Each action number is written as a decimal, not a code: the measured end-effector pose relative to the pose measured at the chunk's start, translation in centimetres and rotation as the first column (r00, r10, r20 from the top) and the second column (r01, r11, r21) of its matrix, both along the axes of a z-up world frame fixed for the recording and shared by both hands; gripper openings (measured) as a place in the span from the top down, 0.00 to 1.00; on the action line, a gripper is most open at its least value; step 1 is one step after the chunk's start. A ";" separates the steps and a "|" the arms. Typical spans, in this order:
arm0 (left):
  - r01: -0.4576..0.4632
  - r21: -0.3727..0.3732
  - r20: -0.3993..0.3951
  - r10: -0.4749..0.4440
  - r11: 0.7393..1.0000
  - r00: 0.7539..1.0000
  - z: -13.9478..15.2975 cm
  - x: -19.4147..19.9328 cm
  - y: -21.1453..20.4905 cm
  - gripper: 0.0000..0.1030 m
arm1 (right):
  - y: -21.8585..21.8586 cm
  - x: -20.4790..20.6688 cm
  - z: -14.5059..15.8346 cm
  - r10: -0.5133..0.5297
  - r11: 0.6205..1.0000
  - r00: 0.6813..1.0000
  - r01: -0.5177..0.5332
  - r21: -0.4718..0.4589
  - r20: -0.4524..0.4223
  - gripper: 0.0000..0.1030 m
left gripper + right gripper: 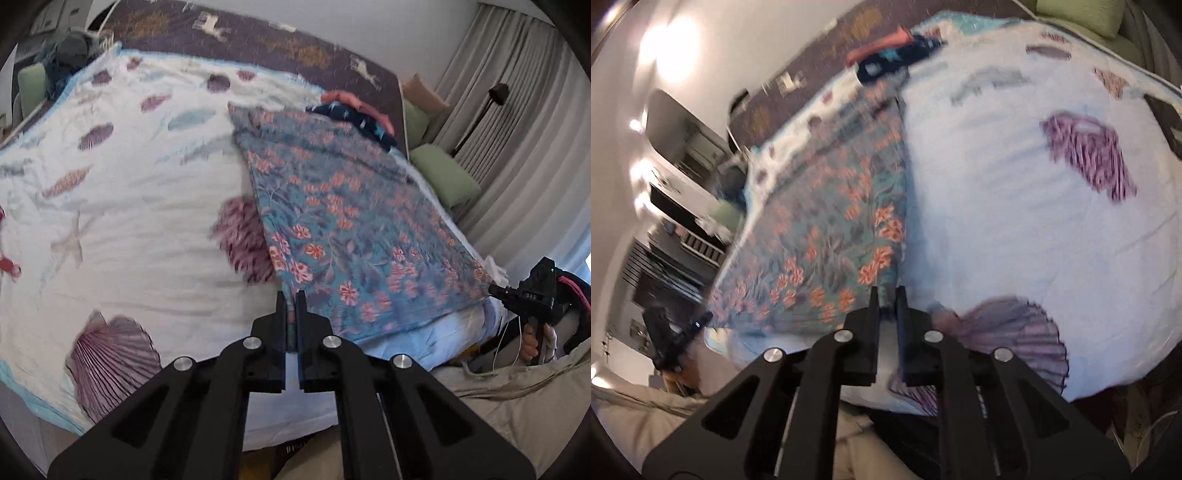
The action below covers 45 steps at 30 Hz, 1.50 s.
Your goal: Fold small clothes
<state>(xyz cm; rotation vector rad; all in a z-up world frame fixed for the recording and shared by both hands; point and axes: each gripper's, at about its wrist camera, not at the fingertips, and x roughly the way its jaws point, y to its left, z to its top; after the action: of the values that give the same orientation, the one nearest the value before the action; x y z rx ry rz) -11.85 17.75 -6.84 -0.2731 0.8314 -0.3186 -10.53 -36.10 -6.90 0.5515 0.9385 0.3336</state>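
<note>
**Now both grippers hold the flowered cloth at its near edge**

Here I see the flowered cloth (332, 206) lying flat on the bed (122, 206), on top of a white blanket printed with purple shells. The cloth is blue-green with orange-pink flowers, and it covers the right part of the bed in my left camera.

My left hand-held gripper (291, 295) is closed almost fully, and the near left corner of the cloth is pinched between its two fingers; a thin strip of the fabric shows in the narrow gap. My right hand-held gripper (887, 291) is also nearly closed, with a slightly wider gap, and the near edge of the same cloth (831, 229) goes in between its fingers. In the left camera I can also see this right gripper from outside, at the far right corner of the cloth, with the person's hand (532, 339) around its handle.

At the far end of the cloth there is a small pile of clothes (354, 110), one piece pink and one dark blue. Two green cushions (443, 173) stand beside the bed, near the grey curtain (517, 110). The right camera picture is rather blurred.
</note>
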 end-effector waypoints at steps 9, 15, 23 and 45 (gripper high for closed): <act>-0.024 0.015 -0.083 0.025 1.000 0.996 -2.1 0.5 0.6 0.50 | -2.1 0.1 0.2 -0.060 0.998 0.998 0.060 0.006 0.015 0.44; -0.008 -0.046 -0.081 0.004 0.999 0.997 -3.4 1.2 -0.2 0.50 | -0.4 2.4 -1.5 0.012 1.000 1.000 -0.012 -0.001 -0.017 0.43; -0.030 -0.126 -0.054 0.023 0.992 0.998 -1.9 0.7 -0.7 0.94 | -0.6 3.0 -0.3 0.050 0.983 0.999 -0.049 0.179 0.000 0.96; 0.023 -0.026 0.067 -0.022 0.999 0.998 6.8 -5.3 -1.3 0.94 | -3.1 -4.1 5.4 -0.046 0.985 0.998 0.037 0.168 0.050 0.96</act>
<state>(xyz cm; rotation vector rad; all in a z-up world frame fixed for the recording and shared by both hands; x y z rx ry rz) -17.11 16.41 -0.06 -0.2771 0.7656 -0.3583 -14.58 -39.24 -1.45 0.7113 0.8503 0.3897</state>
